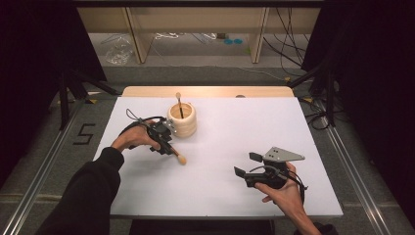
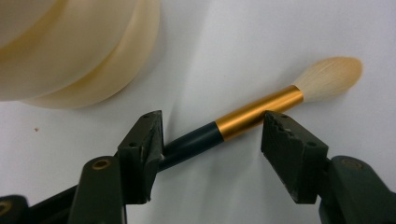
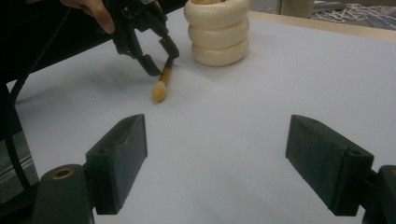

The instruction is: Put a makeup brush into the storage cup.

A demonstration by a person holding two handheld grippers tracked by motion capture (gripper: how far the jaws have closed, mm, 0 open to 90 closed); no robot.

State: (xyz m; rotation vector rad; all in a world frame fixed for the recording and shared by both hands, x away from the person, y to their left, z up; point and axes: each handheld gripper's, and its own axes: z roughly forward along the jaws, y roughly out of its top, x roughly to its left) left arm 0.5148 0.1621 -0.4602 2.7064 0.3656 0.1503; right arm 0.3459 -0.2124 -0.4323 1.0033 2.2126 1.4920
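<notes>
Currently you have two brushes: one stands in the ribbed cream holder (image 1: 182,119), one soft-tipped brush (image 2: 261,109) with gold ferrule lies on the white surface (image 1: 220,142) between your left gripper (image 2: 212,140)'s spread jaws. Your right gripper (image 3: 224,163)'s jaws are spread, holding nothing.

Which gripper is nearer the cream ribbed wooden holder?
Left. The left gripper sits just beside the cream ribbed wooden holder, jaws open around a gold-banded makeup brush. The right gripper rests well off toward the table's near right.
</notes>
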